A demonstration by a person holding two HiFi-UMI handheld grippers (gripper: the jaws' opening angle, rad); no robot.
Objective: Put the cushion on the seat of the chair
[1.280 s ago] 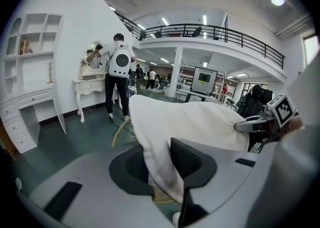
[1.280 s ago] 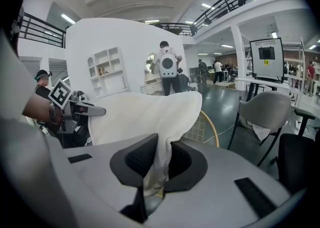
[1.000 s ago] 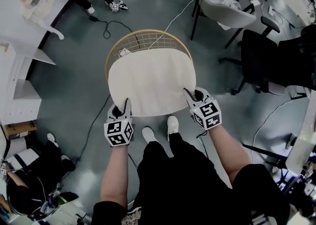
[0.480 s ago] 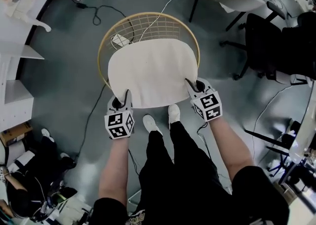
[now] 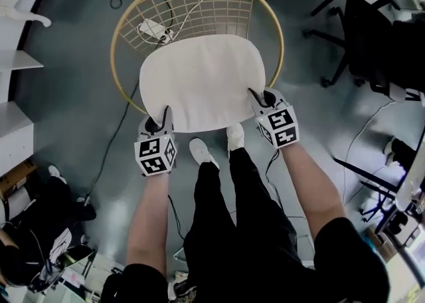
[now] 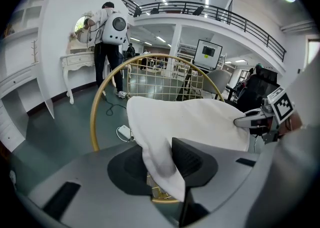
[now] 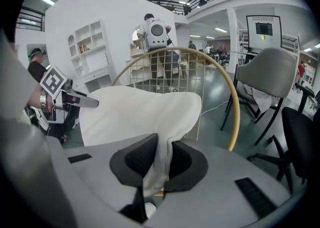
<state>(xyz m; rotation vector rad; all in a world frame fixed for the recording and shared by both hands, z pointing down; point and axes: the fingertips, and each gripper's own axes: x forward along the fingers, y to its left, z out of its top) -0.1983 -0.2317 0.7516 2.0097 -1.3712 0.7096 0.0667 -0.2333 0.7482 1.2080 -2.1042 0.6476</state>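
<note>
A cream oval cushion (image 5: 202, 82) hangs over the round gold-rimmed wire chair (image 5: 206, 12), covering its near half. My left gripper (image 5: 163, 117) holds the cushion's near left corner, and the right gripper (image 5: 255, 96) holds the near right corner. In the left gripper view the corner (image 6: 160, 167) droops between the dark pads. These jaws have just been opening a little, with the cloth still between them. In the right gripper view the jaws (image 7: 160, 164) pinch a fold of the cushion (image 7: 140, 112) tightly. The chair's seat under the cushion is hidden.
A white power strip (image 5: 154, 29) and cables lie on the floor under the chair. A black office chair (image 5: 372, 36) stands at the right and white shelves (image 5: 16, 62) at the left. My shoes (image 5: 199, 152) are just before the chair. A person (image 6: 107, 27) stands at a dresser.
Both grippers have sunk with the cushion toward the wire chair. The chair's ring now shows larger around the cushion, and the cushion sits closer over it.
</note>
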